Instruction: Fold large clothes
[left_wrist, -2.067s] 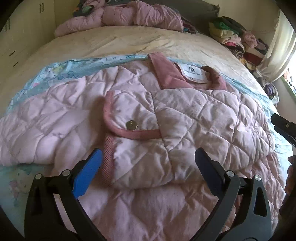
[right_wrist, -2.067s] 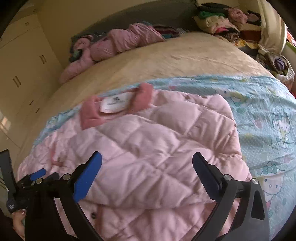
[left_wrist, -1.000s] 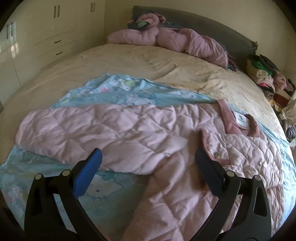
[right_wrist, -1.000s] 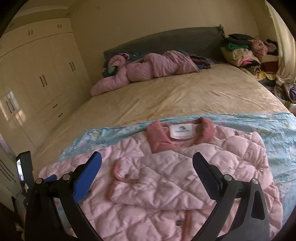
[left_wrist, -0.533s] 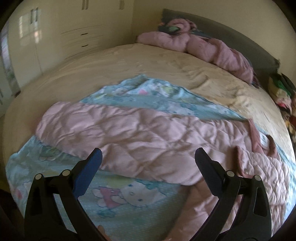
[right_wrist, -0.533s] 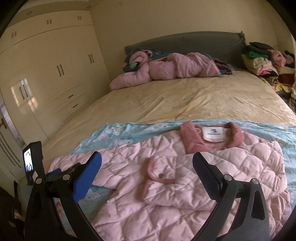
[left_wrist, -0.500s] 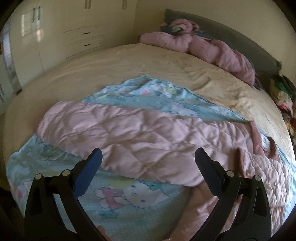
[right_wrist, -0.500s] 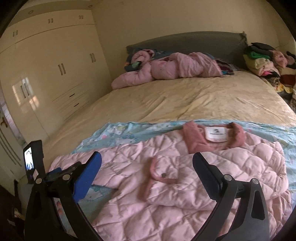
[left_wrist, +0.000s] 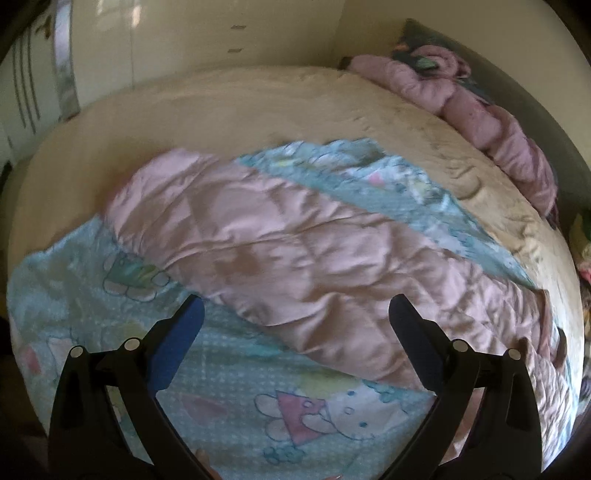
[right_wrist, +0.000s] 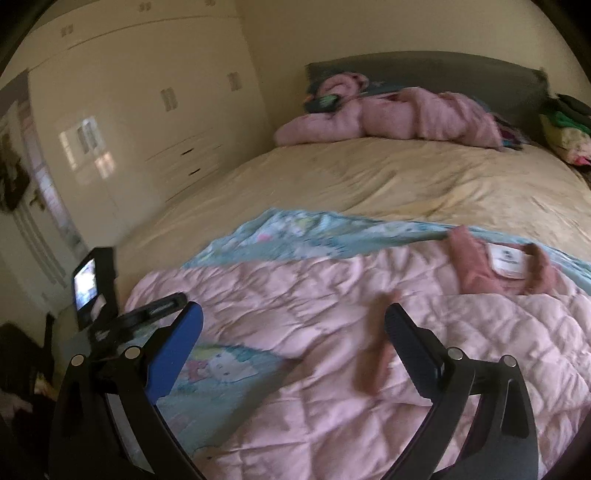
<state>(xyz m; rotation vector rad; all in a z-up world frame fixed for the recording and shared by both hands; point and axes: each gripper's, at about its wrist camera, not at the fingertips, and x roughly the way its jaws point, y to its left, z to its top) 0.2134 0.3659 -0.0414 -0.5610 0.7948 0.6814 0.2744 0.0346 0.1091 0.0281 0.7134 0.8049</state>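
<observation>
A pink quilted jacket (right_wrist: 332, 317) lies flat on a light blue cartoon-print sheet (right_wrist: 221, 369) on the bed. Its darker pink collar with a white label (right_wrist: 508, 264) points to the headboard. Its left sleeve (left_wrist: 295, 254) stretches out sideways across the sheet (left_wrist: 258, 398). My left gripper (left_wrist: 295, 317) is open and empty, held just above the near edge of that sleeve. My right gripper (right_wrist: 293, 314) is open and empty above the jacket's body. The left gripper also shows at the left of the right wrist view (right_wrist: 147, 314).
A cream bedspread (right_wrist: 369, 177) covers the bed. A second pink jacket (right_wrist: 406, 118) lies by the grey headboard (right_wrist: 443, 70). A pile of folded clothes (right_wrist: 565, 129) sits at the far right. Cream wardrobes and drawers (right_wrist: 147, 129) stand left of the bed.
Both grippers have swung left. The left one now faces the spread sleeve and its cuff end. The right one has come lower and closer over the jacket. Both stay open.
</observation>
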